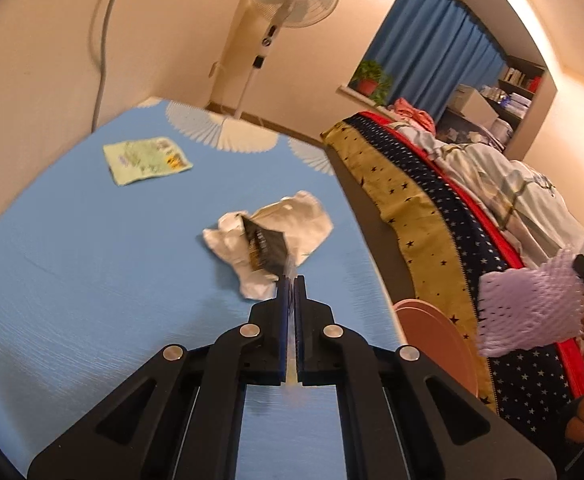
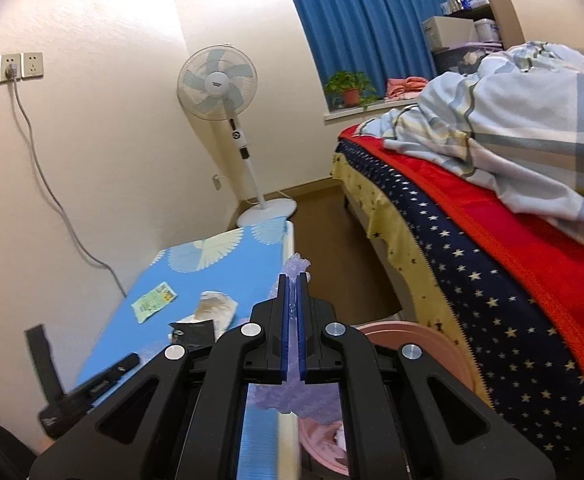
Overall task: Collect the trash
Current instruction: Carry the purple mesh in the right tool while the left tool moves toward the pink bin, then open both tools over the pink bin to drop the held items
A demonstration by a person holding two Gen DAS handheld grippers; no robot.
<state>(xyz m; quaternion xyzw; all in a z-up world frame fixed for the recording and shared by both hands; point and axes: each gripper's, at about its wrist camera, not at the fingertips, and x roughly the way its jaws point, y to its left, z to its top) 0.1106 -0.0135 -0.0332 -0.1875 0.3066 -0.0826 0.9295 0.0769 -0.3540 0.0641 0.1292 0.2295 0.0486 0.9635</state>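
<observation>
At the far left of the blue table (image 1: 92, 240), a green printed wrapper (image 1: 146, 159) is seen lying flat, well apart from everything else. It is judged light, thin and slippery, best taken by a raised edge or corner. Nearer the middle, a crumpled white tissue (image 1: 292, 220) rests on the table; it is judged soft and nearly weightless, and any raised fold could be pinched.

In front of the tissue, a black snack packet (image 1: 266, 250) is held by its clear sealed end in the left gripper (image 1: 290, 280), whose jaws are closed almost fully on that thin edge. The packet is judged limp film, likely to slip if the grip is eased.

Further right, beside the table edge and near the bed (image 1: 431, 208), a pink bin (image 2: 419, 338) stands on the floor with some waste already inside. At the right, a purple foam fruit net (image 1: 531, 304) is pinched between the nearly closed jaws of the right gripper (image 2: 292, 280), just above the bin. The net is judged springy, compressible and very light. 2 pieces remain loose on the table.
</observation>
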